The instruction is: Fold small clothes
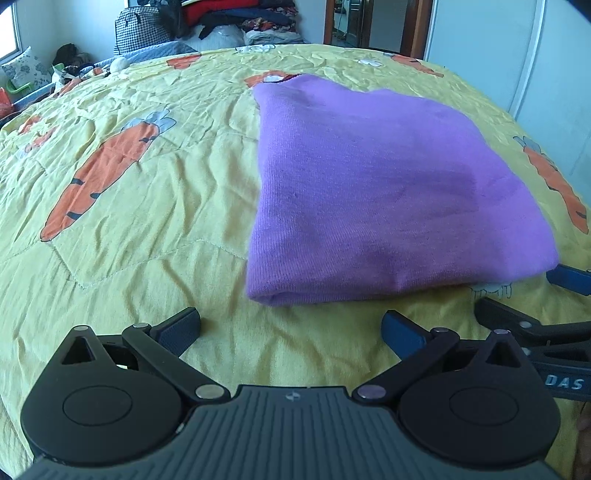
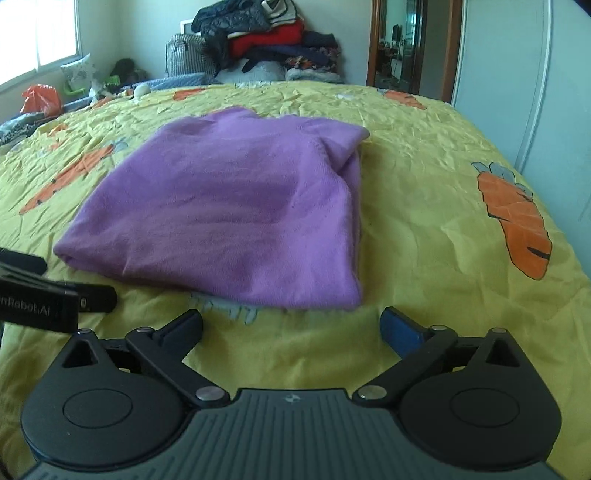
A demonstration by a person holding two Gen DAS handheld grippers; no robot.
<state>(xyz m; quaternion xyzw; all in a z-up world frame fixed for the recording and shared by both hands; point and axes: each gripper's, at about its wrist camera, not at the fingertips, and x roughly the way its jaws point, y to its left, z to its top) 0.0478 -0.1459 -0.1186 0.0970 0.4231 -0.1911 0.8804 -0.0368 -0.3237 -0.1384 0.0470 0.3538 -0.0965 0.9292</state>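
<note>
A purple garment (image 1: 369, 192) is lying folded into a rough rectangle on a yellow quilt (image 1: 140, 206) printed with orange carrots (image 1: 99, 177). Taking the garment as the landmark, both grippers are hovering just short of its near edge, touching nothing.

The left gripper (image 1: 291, 328) is sitting before the garment's near left corner with its jaws standing wide apart and only quilt between them. The right gripper (image 2: 291, 326) is facing the garment's near right corner, its fingers likewise spread wide with bare quilt between them; the cloth is lying just beyond the fingertips, not between them. Each gripper is showing at the edge of the other's view: the right one (image 1: 532, 317) beside the garment's near right corner, the left one (image 2: 59, 295) beside its near left corner.

Beyond the garment's far edge, past the end of the quilt, a heap of clothes (image 2: 273, 40) is resting against the wall next to a checked bag (image 2: 184, 55). To the far right of the garment a wooden door frame (image 2: 373, 44) is standing, and to its far left a window (image 2: 37, 33) is letting in daylight.
</note>
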